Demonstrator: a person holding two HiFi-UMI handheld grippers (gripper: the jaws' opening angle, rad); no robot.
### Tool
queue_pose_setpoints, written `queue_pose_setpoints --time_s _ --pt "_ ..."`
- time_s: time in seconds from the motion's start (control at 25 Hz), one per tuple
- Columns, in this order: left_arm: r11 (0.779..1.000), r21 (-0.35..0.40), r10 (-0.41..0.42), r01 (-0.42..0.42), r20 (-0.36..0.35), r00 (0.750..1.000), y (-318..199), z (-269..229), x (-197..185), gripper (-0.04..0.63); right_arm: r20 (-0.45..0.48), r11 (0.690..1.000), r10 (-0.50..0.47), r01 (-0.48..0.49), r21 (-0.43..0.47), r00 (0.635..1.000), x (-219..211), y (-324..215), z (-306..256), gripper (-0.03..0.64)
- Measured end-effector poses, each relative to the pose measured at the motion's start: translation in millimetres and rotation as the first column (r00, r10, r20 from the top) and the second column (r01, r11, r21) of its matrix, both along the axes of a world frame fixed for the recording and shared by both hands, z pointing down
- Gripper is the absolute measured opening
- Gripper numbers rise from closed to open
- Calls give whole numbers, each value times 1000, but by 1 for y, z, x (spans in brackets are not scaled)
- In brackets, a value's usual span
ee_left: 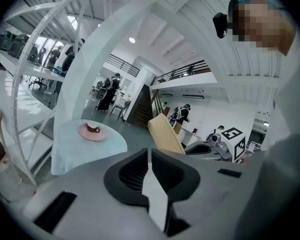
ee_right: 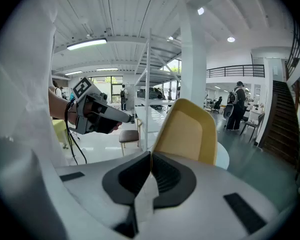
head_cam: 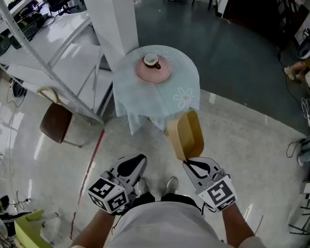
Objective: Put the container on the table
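A tan, tray-like container (head_cam: 186, 133) is held upright over the floor, just in front of a round table (head_cam: 173, 99) covered with a pale blue cloth. My right gripper (head_cam: 188, 163) is shut on the container's near edge; in the right gripper view the container (ee_right: 187, 134) rises straight beyond the closed jaws (ee_right: 150, 155). My left gripper (head_cam: 140, 163) is shut with nothing in it, level with the right one and to its left. From the left gripper view (ee_left: 150, 154) the container (ee_left: 165, 134) and the table (ee_left: 72, 144) both show ahead.
A pink plate (head_cam: 153, 71) with a brown cup (head_cam: 152, 61) sits on the table's far half. A white pillar (head_cam: 111, 19) and a white metal stair frame (head_cam: 57, 56) stand left of the table. A brown chair (head_cam: 57, 122) is on the floor at left.
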State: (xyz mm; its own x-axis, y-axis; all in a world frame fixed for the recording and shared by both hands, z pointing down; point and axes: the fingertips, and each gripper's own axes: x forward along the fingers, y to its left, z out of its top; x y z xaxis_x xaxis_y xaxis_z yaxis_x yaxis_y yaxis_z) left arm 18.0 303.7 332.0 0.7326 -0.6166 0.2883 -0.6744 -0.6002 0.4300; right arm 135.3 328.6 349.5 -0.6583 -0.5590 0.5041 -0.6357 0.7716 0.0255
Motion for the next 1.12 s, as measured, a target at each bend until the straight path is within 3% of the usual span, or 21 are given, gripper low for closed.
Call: queue_pose_setpoints --time_s 0.56,0.88,1.12 --pt "1000 -4 2 -2 9 1000 4 1 5 41 -13 1000 3 -3 9 1000 6 -1 2 32" --pt "1000 -20 -6 7 17 1000 6 8 20 41 -65 1000 -20 21 5 998 22 3 18 32" --pt "1000 -17 -18 18 22 1000 7 12 38 41 -43 1000 -24 23 -8 999 40 5 23 32"
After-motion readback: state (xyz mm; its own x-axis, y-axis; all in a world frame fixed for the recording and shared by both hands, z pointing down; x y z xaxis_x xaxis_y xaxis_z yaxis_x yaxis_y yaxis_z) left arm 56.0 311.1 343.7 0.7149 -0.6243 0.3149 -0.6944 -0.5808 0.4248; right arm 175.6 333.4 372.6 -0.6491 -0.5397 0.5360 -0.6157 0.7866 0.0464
